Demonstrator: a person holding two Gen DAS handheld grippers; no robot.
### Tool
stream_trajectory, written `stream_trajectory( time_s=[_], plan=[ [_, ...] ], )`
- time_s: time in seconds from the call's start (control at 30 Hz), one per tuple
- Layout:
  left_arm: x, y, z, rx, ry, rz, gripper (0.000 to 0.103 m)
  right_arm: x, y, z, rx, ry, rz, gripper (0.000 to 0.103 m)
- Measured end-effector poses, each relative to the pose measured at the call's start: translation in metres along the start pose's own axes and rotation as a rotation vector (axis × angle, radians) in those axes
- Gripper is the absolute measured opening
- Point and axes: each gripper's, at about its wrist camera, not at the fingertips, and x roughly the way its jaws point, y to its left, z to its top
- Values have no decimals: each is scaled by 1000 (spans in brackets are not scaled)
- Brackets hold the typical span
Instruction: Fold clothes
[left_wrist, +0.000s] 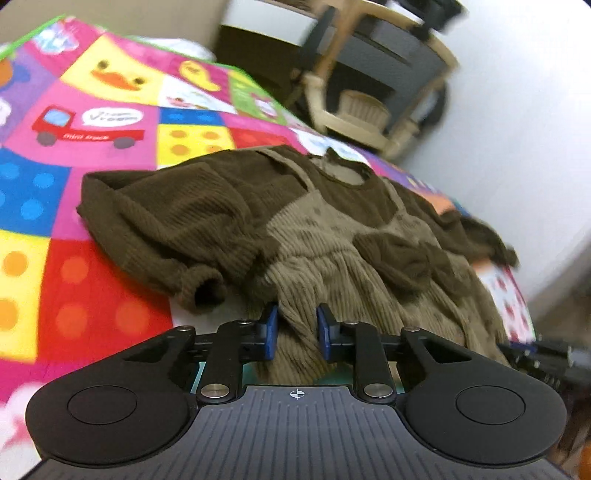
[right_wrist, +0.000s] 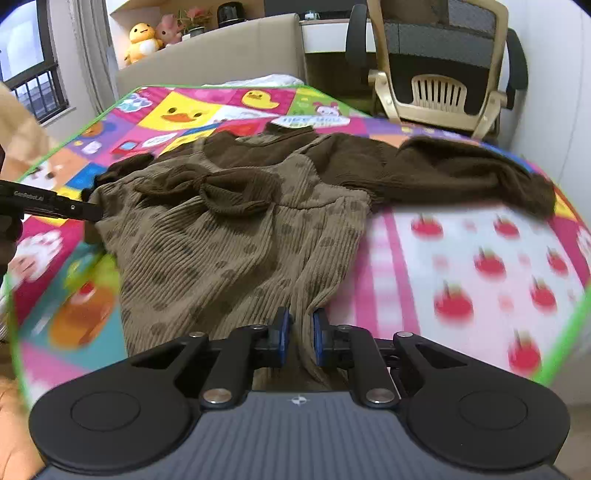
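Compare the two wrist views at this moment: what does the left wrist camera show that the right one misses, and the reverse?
Only the left wrist view shows the red truck print on the mat and the open cuff of the near sleeve.

Only the right wrist view shows the window, the plush toys on the shelf behind the headboard, and the strawberry-print patch.

Both show the brown dress lying on the play mat, the chair beyond it, and each view's own gripper, left gripper and right gripper, pinching the skirt hem.
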Motion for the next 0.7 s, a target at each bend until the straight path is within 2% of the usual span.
stream_trajectory(
  time_s=[0.1,0.13,0.17,0.2,0.23,0.3,0.37,0.4,0.43,0.53,0.63,0.7],
  plan=[
    [-30,-5,-21,67,52,-50,25,-28,-11,7,15,-41,0,16],
    [-40,-4,-23,80,58,-60,29,-37,-15,12,21,-63,-6,21],
    [-50,-4,-25,92,63,-69,31,-46,-19,25,21,-104,-15,32],
    [-59,-1,-19,87,42,-70,40,-51,-23,41,20,-148,-17,39],
    [-68,2,-13,80,22,-72,49,-49,-26,57,26,-173,0,51],
    [-72,7,13,22,-26,-113,57,-41,-30,90,43,-213,43,57],
    [-71,11,42,-48,-71,-177,69,-24,-38,122,104,-226,103,70],
    [-60,13,57,-91,-70,-230,82,-8,-44,138,169,-209,146,72],
    [-49,14,71,-135,-68,-282,87,8,-51,154,235,-192,189,72],
    [11,22,104,-304,11,-377,87,65,-76,184,439,-111,277,72],
    [70,36,118,-473,105,-411,87,121,-99,189,617,-24,337,72],
    [95,48,119,-546,141,-392,87,150,-108,181,711,20,387,72]
  ],
)
